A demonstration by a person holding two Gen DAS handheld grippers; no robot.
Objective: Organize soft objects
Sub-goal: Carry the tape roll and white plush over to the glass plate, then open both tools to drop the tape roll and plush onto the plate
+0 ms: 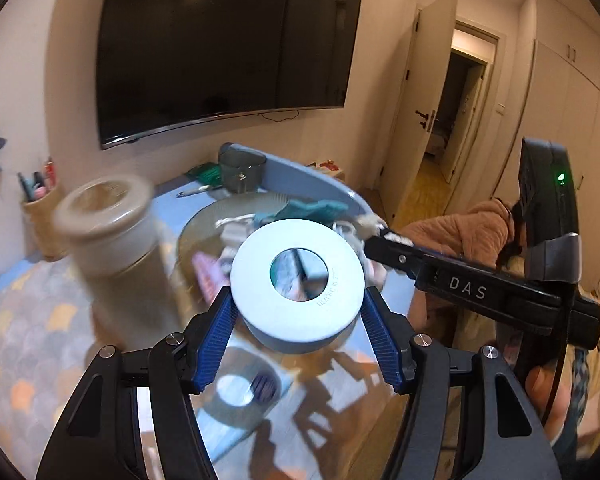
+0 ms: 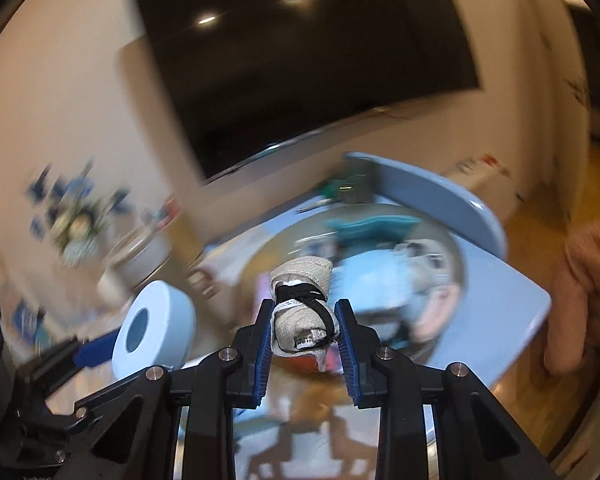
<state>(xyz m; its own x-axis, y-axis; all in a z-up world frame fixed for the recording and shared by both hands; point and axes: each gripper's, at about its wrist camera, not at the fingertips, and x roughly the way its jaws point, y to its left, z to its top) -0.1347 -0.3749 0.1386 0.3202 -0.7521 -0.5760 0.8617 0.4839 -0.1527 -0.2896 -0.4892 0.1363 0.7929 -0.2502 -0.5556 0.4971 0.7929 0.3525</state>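
- Left wrist view: the left gripper (image 1: 298, 308) was clamped on a white roll of tape (image 1: 298, 280), its blue pads (image 1: 220, 340) pressed against opposite sides of the outer wall, flat face and core hole turned toward the camera.
- The roll hung in the air above a blue table (image 1: 320, 184) with a round glass top; teal cloth (image 1: 308, 209) and other small items lay in a heap on the glass behind it (details blurred).
- The right gripper's body crossed the frame at right, its tip over the heap.
- Right wrist view: the right gripper (image 2: 303, 330) was closed on a cream fabric bundle (image 2: 300, 304) bound with a black elastic band (image 2: 306, 294), held above the glass.
- The roll (image 2: 154, 330) showed at lower left, well apart from the bundle.
- Handling judgement: the roll looked light and fairly stiff, so a hold across the outer wall suits it.
- The bundle looked soft and compressible (likely to slump); best gripped at the banded waist.
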